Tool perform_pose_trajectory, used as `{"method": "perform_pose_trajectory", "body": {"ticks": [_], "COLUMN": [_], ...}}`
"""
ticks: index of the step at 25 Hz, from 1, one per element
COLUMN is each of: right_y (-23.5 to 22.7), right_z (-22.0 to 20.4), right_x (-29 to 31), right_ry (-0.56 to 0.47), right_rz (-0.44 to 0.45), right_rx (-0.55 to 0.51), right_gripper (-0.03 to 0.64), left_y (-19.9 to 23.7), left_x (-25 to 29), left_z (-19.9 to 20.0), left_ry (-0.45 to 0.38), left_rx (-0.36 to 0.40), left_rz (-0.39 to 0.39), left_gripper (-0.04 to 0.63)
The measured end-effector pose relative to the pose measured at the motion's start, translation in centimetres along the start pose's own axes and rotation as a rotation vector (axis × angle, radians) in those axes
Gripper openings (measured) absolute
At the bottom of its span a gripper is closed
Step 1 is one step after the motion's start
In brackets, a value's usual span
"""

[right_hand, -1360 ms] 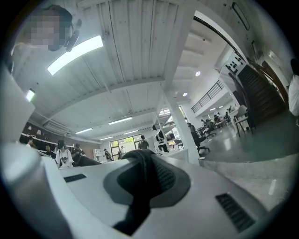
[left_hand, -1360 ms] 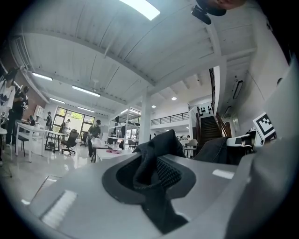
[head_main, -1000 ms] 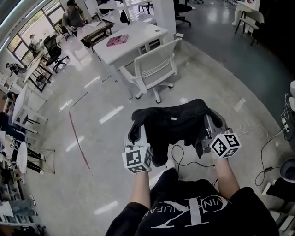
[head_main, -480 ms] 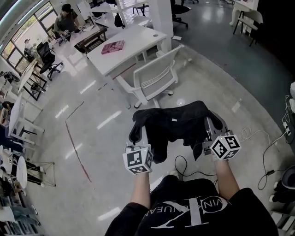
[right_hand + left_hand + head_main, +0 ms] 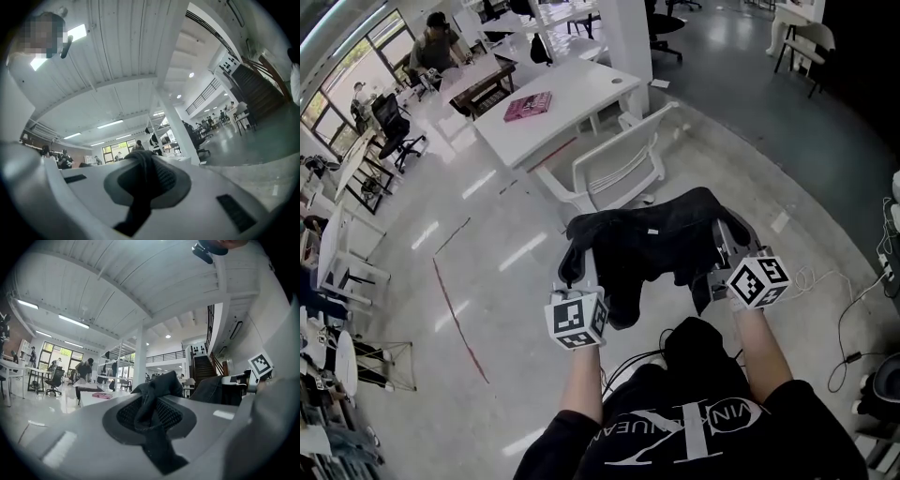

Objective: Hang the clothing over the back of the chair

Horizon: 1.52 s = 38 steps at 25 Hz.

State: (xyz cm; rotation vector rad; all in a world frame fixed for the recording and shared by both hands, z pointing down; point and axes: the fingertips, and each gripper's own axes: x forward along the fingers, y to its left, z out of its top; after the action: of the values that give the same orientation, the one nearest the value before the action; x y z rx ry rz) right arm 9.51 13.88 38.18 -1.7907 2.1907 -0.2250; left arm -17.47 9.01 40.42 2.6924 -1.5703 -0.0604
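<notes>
While both forearms [image 5: 581, 394] reach forward from the person's body, the left gripper [image 5: 580, 255] is clamped on one end of the black garment [image 5: 652, 248] and the right gripper [image 5: 724, 234] is clamped on the other, fabric bunched between each pair of jaws. The garment hangs stretched between them above the floor [image 5: 487, 281]. Beyond it, near, stands the white chair [image 5: 614, 169], and past that a white desk [image 5: 581, 89] bearing a pink book [image 5: 528, 106].
</notes>
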Motion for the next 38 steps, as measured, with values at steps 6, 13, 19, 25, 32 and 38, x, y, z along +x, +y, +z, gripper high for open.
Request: {"method": "perform_pose_trajectory", "body": {"ticks": [6, 13, 19, 25, 32, 38], "right_y": [-1.4, -4.2, -6.5, -8.5, -10.4, -11.8], "right_z": [-0.2, -1.3, -2.1, -0.1, 1.7, 3.5], "right_x": [4.2, 8.5, 13.2, 18.4, 23.6, 27.6], "right_ry": [0.008, 0.040, 0.083, 0.078, 0.064, 0.051], "right_rz": [0.023, 0.082, 0.145, 0.219, 0.288, 0.352], "right_rx": [0.007, 0.024, 0.034, 0.048, 0.077, 0.089], "right_gripper": [0.023, 0.024, 0.024, 0.023, 0.023, 0.023], "left_y": [0.8, 1.6, 2.5, 3.0, 3.0, 3.4], "left_x": [4.1, 8.2, 12.0, 15.9, 19.9, 23.1], "left_z": [-0.2, -1.2, -1.9, -0.3, 1.3, 2.9], "left_ry": [0.011, 0.021, 0.036, 0.022, -0.014, -0.054], "left_rx": [0.009, 0.030, -0.001, 0.000, 0.012, 0.018], "left_rz": [-0.003, 0.045, 0.120, 0.192, 0.253, 0.307], "left_gripper": [0.072, 0.072, 0.071, 0.071, 0.071, 0.071]}}
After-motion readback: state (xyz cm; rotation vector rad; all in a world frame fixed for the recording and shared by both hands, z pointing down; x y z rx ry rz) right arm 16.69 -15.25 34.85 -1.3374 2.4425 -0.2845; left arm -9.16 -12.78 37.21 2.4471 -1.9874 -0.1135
